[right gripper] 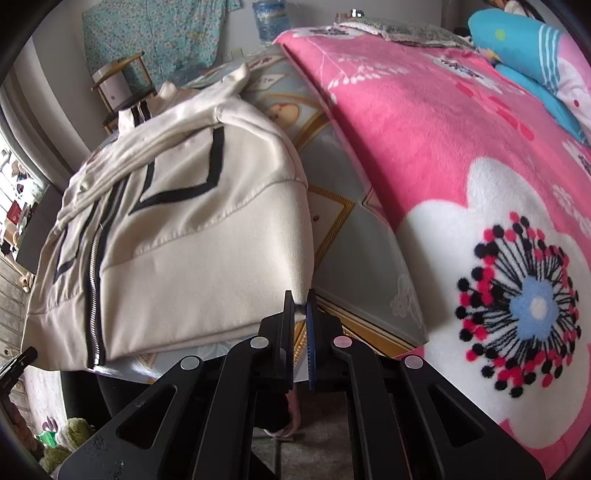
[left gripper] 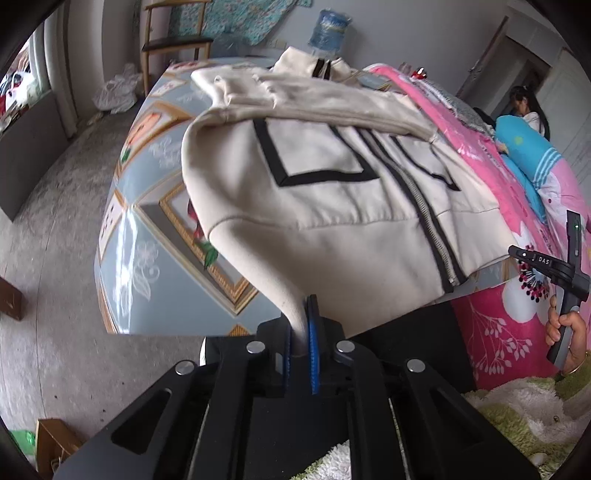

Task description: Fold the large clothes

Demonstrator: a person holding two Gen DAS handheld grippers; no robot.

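Note:
A cream zip-up jacket (left gripper: 332, 192) with black stripes lies front up on the bed, its sleeves folded across the chest. My left gripper (left gripper: 301, 321) is shut on the hem's left corner, lifted off the bed. In the right wrist view the jacket (right gripper: 177, 251) fills the left half. My right gripper (right gripper: 300, 308) is shut on the hem's right corner at the bed's near edge. The right gripper's handle (left gripper: 567, 280) also shows in the left wrist view, held in a hand.
The bed has a grey-blue patterned sheet (left gripper: 155, 236) and a pink flowered blanket (right gripper: 461, 184) to the right of the jacket. A blue pillow (left gripper: 524, 155) and a person (left gripper: 526, 107) are at the far right. A chair (left gripper: 173, 40) and a water bottle (left gripper: 328, 29) stand behind the bed.

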